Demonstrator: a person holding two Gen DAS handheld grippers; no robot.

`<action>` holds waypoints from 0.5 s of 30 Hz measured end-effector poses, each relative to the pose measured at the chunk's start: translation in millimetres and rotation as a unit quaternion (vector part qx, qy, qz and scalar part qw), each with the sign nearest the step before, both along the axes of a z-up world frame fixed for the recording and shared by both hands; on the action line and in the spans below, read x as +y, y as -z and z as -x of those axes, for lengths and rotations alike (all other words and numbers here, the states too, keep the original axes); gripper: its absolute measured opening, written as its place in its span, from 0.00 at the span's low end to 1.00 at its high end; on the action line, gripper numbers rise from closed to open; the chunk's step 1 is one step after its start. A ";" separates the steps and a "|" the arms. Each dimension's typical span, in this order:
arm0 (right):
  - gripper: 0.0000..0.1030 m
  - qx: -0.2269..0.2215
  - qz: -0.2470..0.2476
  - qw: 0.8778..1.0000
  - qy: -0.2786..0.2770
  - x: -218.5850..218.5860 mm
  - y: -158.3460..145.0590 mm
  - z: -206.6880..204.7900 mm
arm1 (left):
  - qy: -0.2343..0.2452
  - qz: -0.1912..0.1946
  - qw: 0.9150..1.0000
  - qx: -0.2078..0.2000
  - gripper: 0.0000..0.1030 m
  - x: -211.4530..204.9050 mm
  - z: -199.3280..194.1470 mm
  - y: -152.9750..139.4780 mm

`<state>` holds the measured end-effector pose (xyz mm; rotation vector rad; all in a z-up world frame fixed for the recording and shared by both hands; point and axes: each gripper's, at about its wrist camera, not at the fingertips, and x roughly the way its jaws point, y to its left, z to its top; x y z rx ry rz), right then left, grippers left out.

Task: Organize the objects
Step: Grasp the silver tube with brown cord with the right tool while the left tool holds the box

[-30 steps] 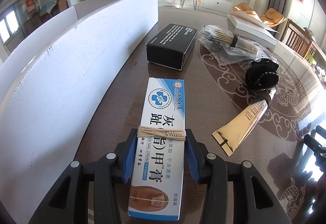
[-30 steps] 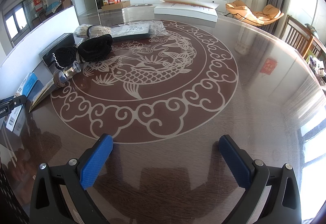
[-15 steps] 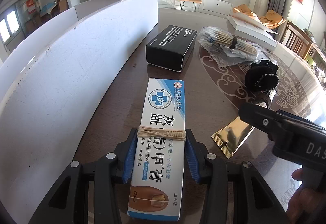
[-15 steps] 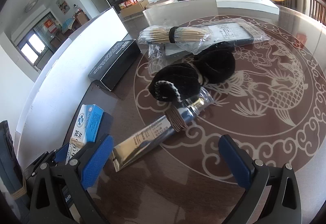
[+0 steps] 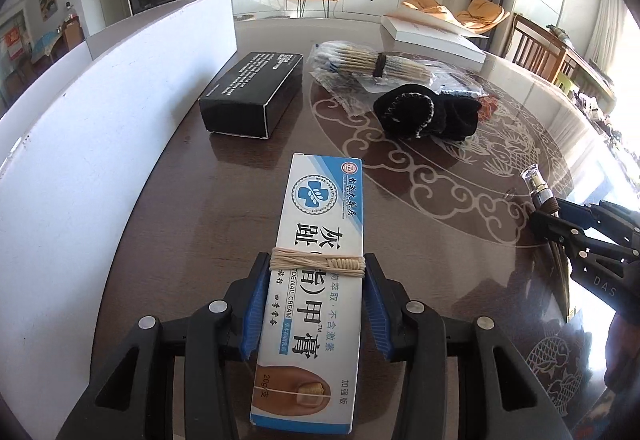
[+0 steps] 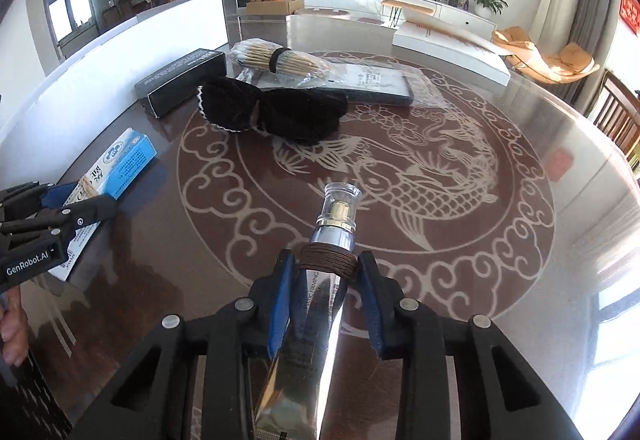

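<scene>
My left gripper (image 5: 316,268) is shut on a white and blue nail cream box (image 5: 316,240) bound with pale string, lying on the brown table. The box also shows in the right wrist view (image 6: 120,164), with the left gripper (image 6: 76,206) on it. My right gripper (image 6: 326,264) is shut on a shiny metallic tube (image 6: 316,312) with a clear cap, wrapped in brown cord at the neck. The tube's cap shows at the right of the left wrist view (image 5: 536,184), held by the right gripper (image 5: 560,220).
A black box (image 5: 252,92) lies by the white curved board (image 5: 100,112). A bagged bundle of sticks (image 5: 372,64), a black cloth pouch (image 5: 424,112) and a flat bagged dark item (image 6: 376,80) lie further out. A white flat box (image 5: 432,36) sits at the back.
My right gripper moved in over the metallic tube and closed on it; the tube now points away from the pouch. The left gripper stays shut on the cream box.
</scene>
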<state>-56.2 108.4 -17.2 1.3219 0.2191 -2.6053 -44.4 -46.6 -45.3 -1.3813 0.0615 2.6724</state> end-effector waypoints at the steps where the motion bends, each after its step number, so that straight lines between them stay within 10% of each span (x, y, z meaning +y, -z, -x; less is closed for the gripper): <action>1: 0.32 0.000 0.001 1.000 0.004 10.8 0.2 -3.0 | 0.007 0.005 1.000 0.001 0.43 4.1 -0.6 0.2; 6: 0.37 0.012 0.020 1.000 0.001 30.8 1.0 -9.1 | 0.009 0.005 1.000 0.000 0.45 6.1 -0.5 0.5; 9: 0.78 0.010 0.030 0.999 0.000 23.8 4.0 -8.5 | 0.022 0.012 1.000 -0.002 0.59 11.4 -1.6 1.4; 15: 0.90 0.000 0.018 1.000 0.003 14.7 8.0 -8.4 | -0.001 0.016 1.000 -0.012 0.84 4.5 2.6 5.2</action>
